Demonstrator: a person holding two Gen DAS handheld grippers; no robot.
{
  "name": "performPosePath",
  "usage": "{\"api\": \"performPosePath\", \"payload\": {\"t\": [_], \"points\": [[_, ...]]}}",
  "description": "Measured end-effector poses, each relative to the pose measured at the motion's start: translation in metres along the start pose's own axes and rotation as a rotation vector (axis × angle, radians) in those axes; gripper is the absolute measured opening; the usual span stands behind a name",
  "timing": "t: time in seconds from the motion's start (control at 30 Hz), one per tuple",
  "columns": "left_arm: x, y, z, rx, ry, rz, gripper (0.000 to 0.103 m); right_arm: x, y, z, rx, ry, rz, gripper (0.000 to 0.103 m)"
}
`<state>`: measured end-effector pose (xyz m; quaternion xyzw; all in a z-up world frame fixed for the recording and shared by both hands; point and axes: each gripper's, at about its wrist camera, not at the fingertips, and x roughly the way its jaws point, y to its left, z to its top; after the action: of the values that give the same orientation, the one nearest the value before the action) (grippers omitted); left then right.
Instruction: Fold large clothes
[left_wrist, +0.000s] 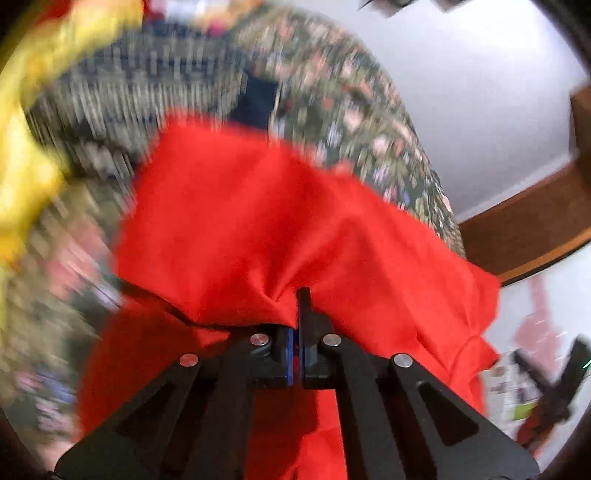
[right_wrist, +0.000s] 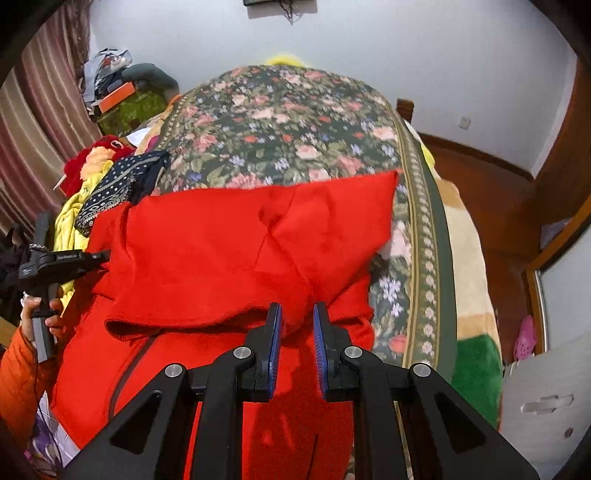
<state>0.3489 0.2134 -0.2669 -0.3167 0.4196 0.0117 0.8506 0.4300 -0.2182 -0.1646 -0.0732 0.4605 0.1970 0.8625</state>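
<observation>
A large red fleece garment (right_wrist: 229, 240) lies on a floral bedspread (right_wrist: 280, 122), its upper part folded over toward me; a dark zipper line runs down its lower left. My right gripper (right_wrist: 297, 314) is open, its blue-padded fingers (right_wrist: 275, 343) just above the red fabric at the fold's near edge, holding nothing. My left gripper (left_wrist: 297, 306) is shut on a bunch of the red garment (left_wrist: 258, 221), which drapes over its fingers. The left wrist view is blurred by motion. The left gripper also shows at the left of the right wrist view (right_wrist: 101, 255), at the garment's left edge.
A pile of clothes, yellow (right_wrist: 68, 221), dark patterned (right_wrist: 122, 184) and red plush (right_wrist: 107, 146), lies at the bed's left. Striped curtains (right_wrist: 33, 122) hang at the left. A cream and green blanket (right_wrist: 472, 295) hangs off the bed's right side above the brown floor (right_wrist: 487, 192).
</observation>
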Motion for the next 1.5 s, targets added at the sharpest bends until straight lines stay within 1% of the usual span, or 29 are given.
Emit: {"api": "performPosePath", "payload": {"t": [0.1, 0.2, 0.27, 0.33, 0.37, 0.4, 0.47, 0.5, 0.53, 0.57, 0.6, 0.63, 0.67, 0.7, 0.73, 0.77, 0.8, 0.87, 0.9, 0.97, 1.03, 1.07, 1.1, 1.2, 1.3, 1.4, 1.5], "points": [[-0.043, -0.011, 0.012, 0.087, -0.114, 0.041, 0.001, -0.003, 0.005, 0.01, 0.002, -0.033, 0.006, 0.012], [-0.065, -0.012, 0.02, 0.126, -0.151, 0.075, 0.001, 0.008, 0.009, 0.017, 0.025, -0.03, 0.038, 0.012], [-0.063, -0.008, 0.023, 0.13, -0.122, 0.077, 0.001, 0.027, 0.014, 0.018, 0.035, 0.008, 0.045, 0.012], [-0.049, 0.0, 0.015, 0.141, -0.073, 0.11, 0.001, 0.054, 0.022, 0.016, 0.02, 0.074, 0.044, 0.012], [-0.04, 0.002, 0.011, 0.143, -0.049, 0.127, 0.001, 0.067, 0.026, 0.013, 0.004, 0.112, 0.03, 0.012], [-0.029, 0.007, 0.004, 0.141, -0.013, 0.143, 0.001, 0.083, 0.03, 0.009, -0.026, 0.156, -0.001, 0.012], [-0.013, 0.016, -0.008, 0.129, 0.043, 0.156, 0.001, 0.106, 0.033, -0.001, -0.088, 0.215, -0.075, 0.012], [-0.003, 0.021, -0.014, 0.127, 0.074, 0.165, 0.002, 0.112, 0.033, -0.007, -0.118, 0.216, -0.083, 0.012], [0.006, 0.024, -0.021, 0.139, 0.102, 0.188, 0.003, 0.111, 0.031, -0.009, -0.131, 0.198, -0.072, 0.012], [0.012, 0.026, -0.026, 0.155, 0.115, 0.208, 0.006, 0.109, 0.029, -0.011, -0.14, 0.187, -0.062, 0.012], [0.016, 0.027, -0.031, 0.183, 0.11, 0.224, 0.009, 0.108, 0.027, -0.012, -0.144, 0.188, -0.059, 0.013], [0.016, 0.027, -0.032, 0.196, 0.098, 0.227, 0.009, 0.107, 0.024, -0.012, -0.144, 0.187, -0.065, 0.021], [0.015, 0.025, -0.033, 0.204, 0.092, 0.233, 0.009, 0.106, 0.023, -0.013, -0.145, 0.18, -0.09, 0.03], [0.015, 0.025, -0.032, 0.205, 0.094, 0.237, 0.009, 0.105, 0.02, -0.014, -0.153, 0.168, -0.145, 0.055], [0.015, 0.025, -0.031, 0.205, 0.099, 0.24, 0.009, 0.103, 0.018, -0.015, -0.161, 0.149, -0.226, 0.086], [0.015, 0.024, -0.03, 0.208, 0.103, 0.242, 0.009, 0.102, 0.014, -0.016, -0.16, 0.128, -0.3, 0.098], [0.015, 0.024, -0.03, 0.215, 0.106, 0.245, 0.011, 0.099, 0.008, -0.018, -0.144, 0.111, -0.337, 0.103], [0.013, 0.024, -0.029, 0.228, 0.11, 0.255, 0.014, 0.098, -0.009, -0.024, -0.08, 0.158, -0.282, 0.103], [0.011, 0.025, -0.029, 0.232, 0.112, 0.254, 0.015, 0.098, -0.022, -0.028, -0.011, 0.186, -0.229, 0.103], [0.006, 0.024, -0.03, 0.233, 0.116, 0.249, 0.017, 0.092, -0.043, -0.037, 0.101, 0.211, -0.15, 0.103], [-0.003, 0.022, -0.034, 0.241, 0.116, 0.25, 0.024, 0.081, -0.056, -0.043, 0.163, 0.205, -0.131, 0.103], [-0.007, 0.021, -0.035, 0.25, 0.113, 0.26, 0.031, 0.076, -0.06, -0.046, 0.179, 0.199, -0.129, 0.103], [-0.014, 0.017, -0.038, 0.27, 0.103, 0.274, 0.035, 0.068, -0.063, -0.048, 0.191, 0.19, -0.128, 0.103], [-0.03, 0.008, -0.042, 0.327, 0.08, 0.311, 0.04, 0.045, -0.068, -0.051, 0.194, 0.154, -0.135, 0.103], [-0.046, -0.004, -0.043, 0.372, 0.049, 0.334, 0.044, 0.017, -0.06, -0.054, 0.171, 0.105, -0.145, 0.103], [-0.066, -0.014, -0.042, 0.397, 0.01, 0.336, 0.049, -0.012, -0.048, -0.057, 0.136, 0.049, -0.153, 0.103], [-0.086, -0.026, -0.042, 0.417, -0.037, 0.326, 0.052, -0.036, -0.028, -0.058, 0.096, -0.004, -0.156, 0.103]]}}
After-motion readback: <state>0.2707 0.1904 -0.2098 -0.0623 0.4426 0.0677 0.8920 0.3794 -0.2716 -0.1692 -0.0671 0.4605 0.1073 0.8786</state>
